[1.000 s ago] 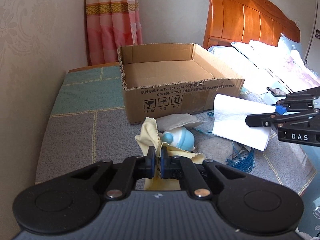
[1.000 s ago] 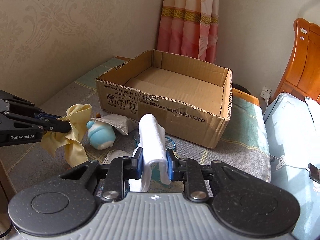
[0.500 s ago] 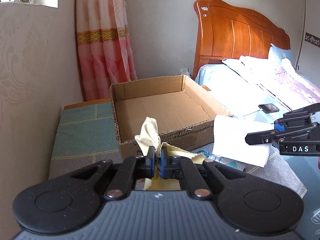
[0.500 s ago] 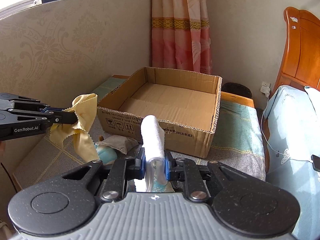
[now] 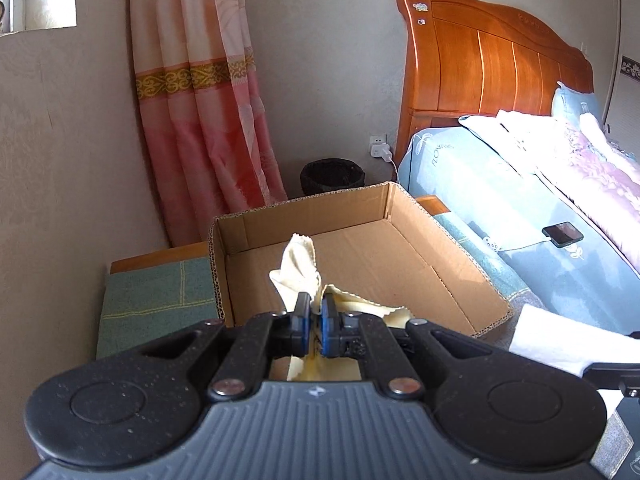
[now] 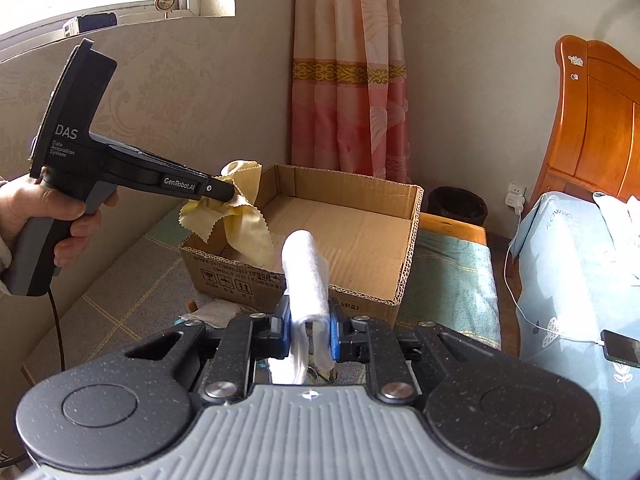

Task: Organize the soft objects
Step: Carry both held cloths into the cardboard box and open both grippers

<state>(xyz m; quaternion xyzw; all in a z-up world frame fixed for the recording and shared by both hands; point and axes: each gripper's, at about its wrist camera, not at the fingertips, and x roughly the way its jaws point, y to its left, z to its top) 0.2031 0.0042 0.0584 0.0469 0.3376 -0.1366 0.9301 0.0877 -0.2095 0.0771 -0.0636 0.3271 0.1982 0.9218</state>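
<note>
You hold both cloths near the cardboard box (image 6: 360, 240).
Left gripper (image 5: 315, 316) clamps the yellow cloth (image 6: 244, 216); right gripper (image 6: 308, 334) clamps the white towel (image 6: 306, 276).

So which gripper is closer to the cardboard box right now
Left. The left gripper, shut on the yellow cloth, hangs over the cardboard box's near corner. The right gripper, shut on the white towel, sits just short of its front wall.

We hold the left gripper (image 6: 228, 196) in our left hand (image 6: 48, 216), tilted downward, its jaws clamped tight on a yellow cloth (image 5: 298, 270). Our right gripper (image 6: 308, 330) also angles down, jaws pressed against a folded white towel (image 6: 306, 276).
</note>
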